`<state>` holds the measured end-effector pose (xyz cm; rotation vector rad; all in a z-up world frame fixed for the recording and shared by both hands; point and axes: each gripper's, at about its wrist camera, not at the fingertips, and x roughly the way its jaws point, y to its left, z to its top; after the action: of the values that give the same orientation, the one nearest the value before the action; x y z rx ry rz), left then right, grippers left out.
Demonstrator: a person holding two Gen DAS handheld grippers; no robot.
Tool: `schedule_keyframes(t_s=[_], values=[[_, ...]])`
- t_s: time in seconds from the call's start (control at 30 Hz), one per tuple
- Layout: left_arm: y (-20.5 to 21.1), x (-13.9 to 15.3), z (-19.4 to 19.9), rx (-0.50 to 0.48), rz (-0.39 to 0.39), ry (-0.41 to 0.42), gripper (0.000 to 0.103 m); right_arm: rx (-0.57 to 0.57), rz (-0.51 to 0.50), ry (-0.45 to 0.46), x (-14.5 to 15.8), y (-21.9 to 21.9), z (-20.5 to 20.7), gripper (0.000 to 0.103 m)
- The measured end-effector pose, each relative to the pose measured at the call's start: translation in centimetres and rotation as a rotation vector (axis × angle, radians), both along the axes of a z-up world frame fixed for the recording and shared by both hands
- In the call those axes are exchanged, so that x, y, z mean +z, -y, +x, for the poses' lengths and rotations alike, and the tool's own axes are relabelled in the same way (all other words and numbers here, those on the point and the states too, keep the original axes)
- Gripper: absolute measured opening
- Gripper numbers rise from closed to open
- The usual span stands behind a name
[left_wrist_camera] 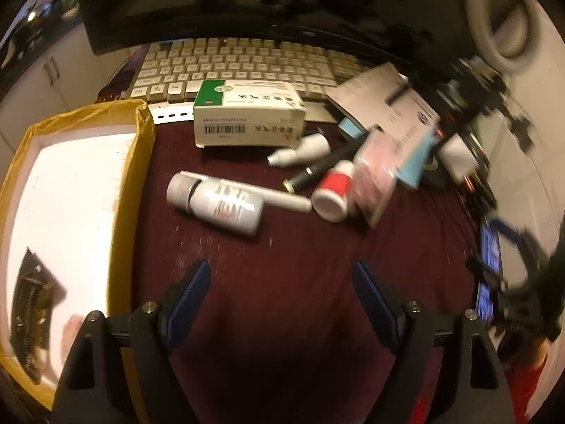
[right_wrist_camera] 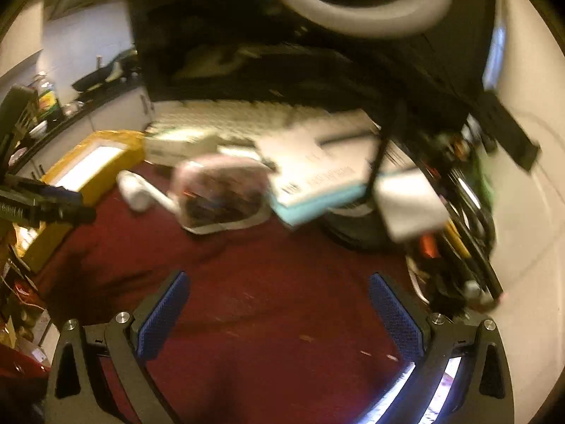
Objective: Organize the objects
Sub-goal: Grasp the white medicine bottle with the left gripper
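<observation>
Both tongs, left (left_wrist_camera: 280,293) and right (right_wrist_camera: 279,304), gape released over bare worktop (left_wrist_camera: 300,247), nothing between them. The white bottle (left_wrist_camera: 217,203) lies at 12 o'clock of my left tongs, resting on a white pen (left_wrist_camera: 282,202); the yellow box (left_wrist_camera: 136,162) sits at 10 o'clock. Risk, as I judge it: the round bottle rolls from a one-sided pinch, nudging the red-labelled bottle (left_wrist_camera: 333,192) and the leaning pile (left_wrist_camera: 381,141) behind.

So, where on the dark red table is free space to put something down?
Free: the red table between the left gripper and the white bottle. Crowded: the pile beside the green-and-white box, in front of the keyboard. The yellow box borders the left.
</observation>
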<state>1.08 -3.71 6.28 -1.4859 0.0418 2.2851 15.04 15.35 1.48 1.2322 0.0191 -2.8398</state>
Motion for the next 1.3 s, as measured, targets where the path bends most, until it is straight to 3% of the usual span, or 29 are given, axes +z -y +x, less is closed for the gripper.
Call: schedule_keyframes(t_s=[0.2, 0.27, 0.37, 0.4, 0.53, 0.77, 0.83, 1.0, 1.2, 1.3], values=[[0.8, -2.1, -4.6, 0.193, -0.04, 0.031, 0.082, -0.045, -0.095, 0.038, -1.6, -3.5, -0.5, 0.103], [0.7, -2.9, -5.7, 0.218, -0.056, 0.044, 0.082, -0.06, -0.061, 0.017, -1.3, -4.0, -0.9, 0.103], [0.5, -3.8, -6.7, 0.235, -0.079, 0.05, 0.082, -0.185, 0.041, -0.017, -0.3, -4.9, -1.4, 0.103], [0.5, -4.0, -6.9, 0.236, -0.084, 0.049, 0.081, -0.19, 0.017, -0.021, 0.0, -5.1, -1.4, 0.103], [0.6, -4.4, -6.9, 0.209, -0.056, 0.044, 0.048, -0.151, -0.128, -0.011, 0.8, -3.9, -0.8, 0.103], [0.8, -4.5, -4.1, 0.114, -0.067, 0.041, 0.042, -0.153, -0.359, 0.0, 1.0, 1.6, -2.4, 0.103], [1.1, -4.5, -2.7, 0.086, -0.056, 0.042, 0.041, -0.18, -0.371, 0.0, 1.1, 3.3, -3.6, 0.103], [2.4, -4.4, -0.3, 0.051, -0.029, 0.04, 0.04, -0.247, -0.278, -0.029, 1.1, 8.7, -7.9, 0.103], [3.7, -4.4, 0.0, 0.028, -0.005, 0.038, 0.04, -0.311, -0.035, -0.033, 0.1, 13.1, -11.8, 0.103], [3.8, -4.3, 0.2, 0.013, -0.012, 0.028, 0.04, -0.31, 0.023, -0.011, -0.7, 13.1, -12.6, 0.091]])
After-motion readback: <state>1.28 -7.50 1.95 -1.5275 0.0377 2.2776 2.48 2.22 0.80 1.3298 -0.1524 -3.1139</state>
